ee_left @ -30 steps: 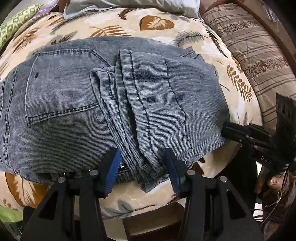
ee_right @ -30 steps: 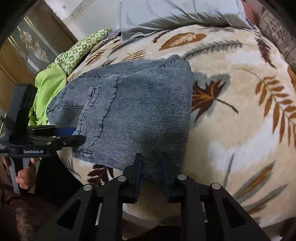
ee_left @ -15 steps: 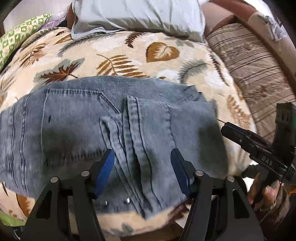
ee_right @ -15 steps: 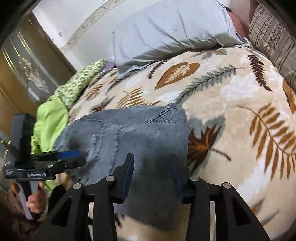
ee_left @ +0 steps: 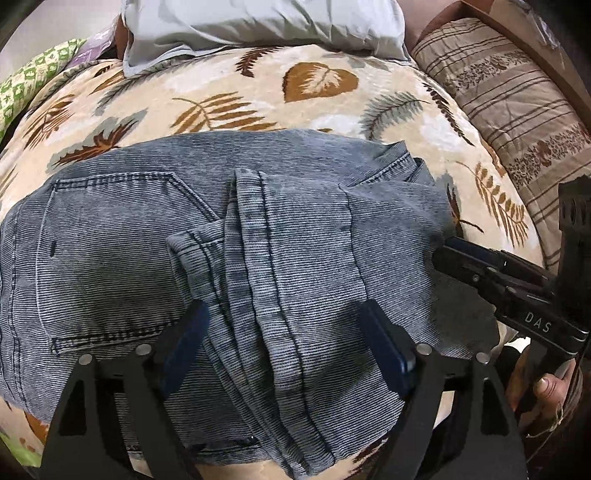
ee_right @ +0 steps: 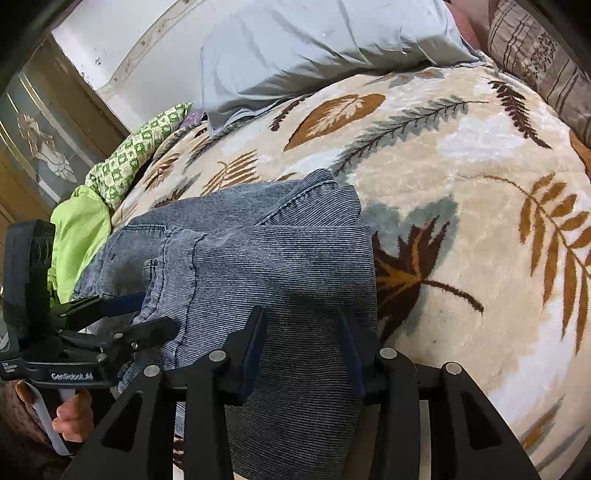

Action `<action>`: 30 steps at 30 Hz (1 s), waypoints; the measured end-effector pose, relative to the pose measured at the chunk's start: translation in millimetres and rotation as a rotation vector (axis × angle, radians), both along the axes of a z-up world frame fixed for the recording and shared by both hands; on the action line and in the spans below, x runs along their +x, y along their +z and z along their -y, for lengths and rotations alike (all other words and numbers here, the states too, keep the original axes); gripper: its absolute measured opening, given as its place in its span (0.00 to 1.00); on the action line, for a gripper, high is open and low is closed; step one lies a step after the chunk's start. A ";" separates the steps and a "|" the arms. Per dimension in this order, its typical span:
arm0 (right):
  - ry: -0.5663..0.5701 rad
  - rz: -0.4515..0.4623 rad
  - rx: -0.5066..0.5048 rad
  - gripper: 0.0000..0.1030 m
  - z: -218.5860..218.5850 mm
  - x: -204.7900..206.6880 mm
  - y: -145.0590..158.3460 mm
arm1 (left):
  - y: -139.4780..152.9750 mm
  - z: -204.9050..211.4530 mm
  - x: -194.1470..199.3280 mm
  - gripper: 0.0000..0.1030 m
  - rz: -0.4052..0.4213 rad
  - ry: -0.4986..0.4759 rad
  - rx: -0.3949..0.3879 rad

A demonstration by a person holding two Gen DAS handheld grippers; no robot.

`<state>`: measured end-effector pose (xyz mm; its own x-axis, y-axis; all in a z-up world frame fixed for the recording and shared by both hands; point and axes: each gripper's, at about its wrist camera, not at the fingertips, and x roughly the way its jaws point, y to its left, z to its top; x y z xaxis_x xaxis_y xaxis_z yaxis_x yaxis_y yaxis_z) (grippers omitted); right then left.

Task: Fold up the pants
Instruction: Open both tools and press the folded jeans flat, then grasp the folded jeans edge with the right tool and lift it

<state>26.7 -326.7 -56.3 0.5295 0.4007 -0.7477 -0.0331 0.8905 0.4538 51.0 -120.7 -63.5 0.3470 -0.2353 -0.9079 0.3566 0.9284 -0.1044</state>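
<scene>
Grey-blue denim pants [ee_left: 288,266] lie folded on a leaf-print blanket [ee_left: 229,99], the leg ends laid over the seat with its back pocket [ee_left: 110,251]. My left gripper [ee_left: 284,332] is open, its blue-padded jaws straddling the folded leg hems at the near edge. My right gripper [ee_right: 303,332] is open over the right end of the folded pants [ee_right: 266,258]. Each gripper shows in the other's view: the right one [ee_left: 443,254] at the pants' right edge, the left one [ee_right: 147,314] at the near left.
A grey pillow [ee_left: 258,22] lies at the head of the bed. A striped brown cushion [ee_left: 517,110] lies along the right side. Green cloths [ee_right: 96,206] are bunched at the left, beside a wooden cabinet [ee_right: 37,147].
Both grippers moved forward over the pants. The right gripper's jaws opened wider. The pants themselves have not shifted.
</scene>
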 end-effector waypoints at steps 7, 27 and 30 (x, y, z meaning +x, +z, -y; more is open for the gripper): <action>-0.018 0.006 -0.042 0.59 -14.6 2.8 3.0 | 0.9 -3.5 -2.3 0.82 -0.009 -0.021 0.003; -0.021 0.022 -0.107 0.69 -36.2 -4.3 32.7 | 52.8 -95.1 8.6 0.82 0.092 0.210 0.111; 0.030 0.047 -0.122 0.74 -62.5 -2.4 48.7 | 68.1 -154.8 19.2 0.82 0.069 0.297 0.052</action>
